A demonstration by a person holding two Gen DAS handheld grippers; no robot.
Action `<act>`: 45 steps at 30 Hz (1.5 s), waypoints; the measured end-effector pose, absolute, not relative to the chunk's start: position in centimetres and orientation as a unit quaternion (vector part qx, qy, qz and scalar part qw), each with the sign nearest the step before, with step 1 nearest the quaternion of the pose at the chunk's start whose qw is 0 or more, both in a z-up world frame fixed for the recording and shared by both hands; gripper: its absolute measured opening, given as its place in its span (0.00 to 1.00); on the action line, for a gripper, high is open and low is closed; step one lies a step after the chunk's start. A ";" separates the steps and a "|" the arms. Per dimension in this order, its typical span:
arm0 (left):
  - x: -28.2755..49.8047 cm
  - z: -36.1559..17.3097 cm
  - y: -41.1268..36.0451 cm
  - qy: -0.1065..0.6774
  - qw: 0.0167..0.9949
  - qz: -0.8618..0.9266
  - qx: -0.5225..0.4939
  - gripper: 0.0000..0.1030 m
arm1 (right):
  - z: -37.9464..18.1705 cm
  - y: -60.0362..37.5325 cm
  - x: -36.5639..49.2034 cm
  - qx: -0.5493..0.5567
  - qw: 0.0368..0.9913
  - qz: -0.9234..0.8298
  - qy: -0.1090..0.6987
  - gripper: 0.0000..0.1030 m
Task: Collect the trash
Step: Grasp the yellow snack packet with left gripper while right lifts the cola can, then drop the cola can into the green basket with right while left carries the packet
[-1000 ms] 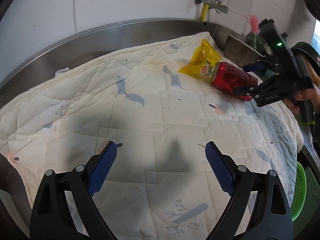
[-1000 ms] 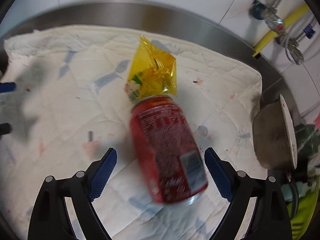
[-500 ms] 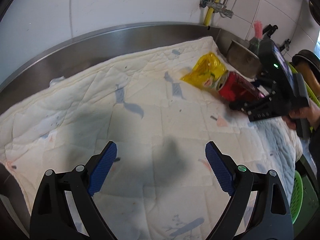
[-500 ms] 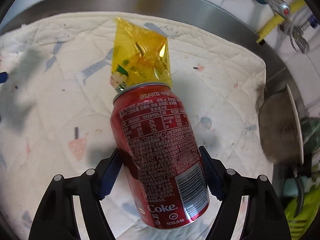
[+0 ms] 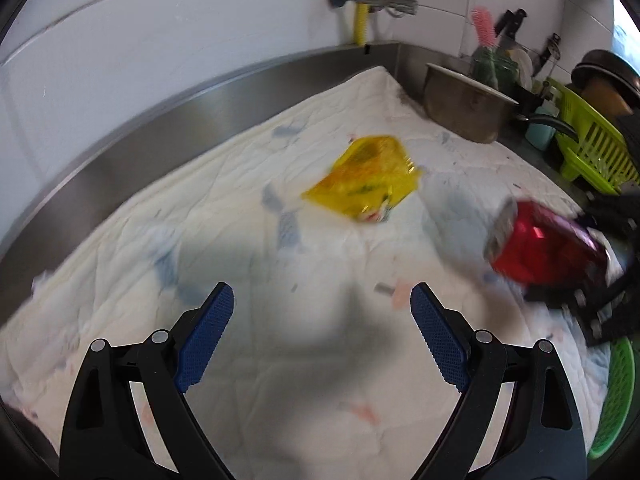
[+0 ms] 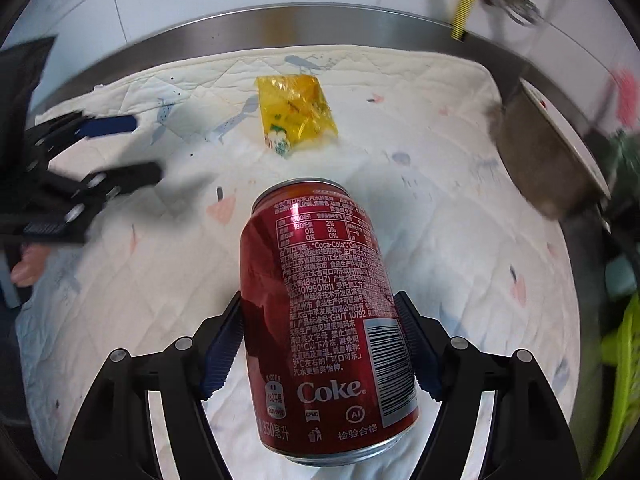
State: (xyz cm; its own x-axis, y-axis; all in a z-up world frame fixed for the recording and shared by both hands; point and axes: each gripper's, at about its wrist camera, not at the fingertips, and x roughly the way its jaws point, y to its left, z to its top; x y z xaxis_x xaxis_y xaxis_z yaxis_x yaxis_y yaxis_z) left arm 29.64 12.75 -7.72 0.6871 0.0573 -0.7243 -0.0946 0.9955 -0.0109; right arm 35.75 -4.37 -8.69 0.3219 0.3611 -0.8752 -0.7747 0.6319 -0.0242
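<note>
My right gripper (image 6: 320, 340) is shut on a red Coke can (image 6: 320, 312) and holds it lifted above the white quilted cloth (image 6: 440, 240). The can also shows in the left wrist view (image 5: 544, 248), at the right, gripped by the right gripper (image 5: 580, 292). A yellow plastic wrapper (image 5: 364, 180) lies on the cloth beyond both grippers; it also shows in the right wrist view (image 6: 296, 116). My left gripper (image 5: 322, 324) is open and empty, above the cloth and short of the wrapper. It shows at the left of the right wrist view (image 6: 116, 152).
A steel counter rim (image 5: 200, 100) and white tiled wall run behind the cloth. A metal pot (image 5: 464, 104), a green dish rack (image 5: 592, 152) and a green basket (image 5: 616, 392) stand at the right. Pipes (image 5: 360, 12) hang on the wall.
My right gripper closed on the can and lifted it back away from the yellow wrapper. My left gripper swung toward the wrapper, staying open.
</note>
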 end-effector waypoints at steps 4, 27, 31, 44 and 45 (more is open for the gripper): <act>31.8 -6.4 11.7 0.375 0.926 0.029 -0.023 0.85 | -8.9 -5.9 33.9 -0.207 0.784 0.367 0.456 0.68; 37.7 -8.2 12.3 0.397 0.909 -0.017 -0.127 0.05 | -7.9 -12.6 27.4 -0.100 0.815 0.366 0.437 0.68; 35.8 -7.7 11.7 0.401 0.906 -0.029 -0.130 0.04 | -7.6 -14.6 26.0 -0.075 0.823 0.355 0.436 0.67; 23.6 -2.9 4.1 0.375 0.912 -0.120 -0.113 0.04 | -6.9 -26.0 16.0 -0.004 0.870 0.259 0.420 0.67; 22.9 -2.7 3.2 0.376 0.911 -0.127 -0.109 0.04 | -7.3 -27.4 15.2 0.004 0.872 0.244 0.423 0.67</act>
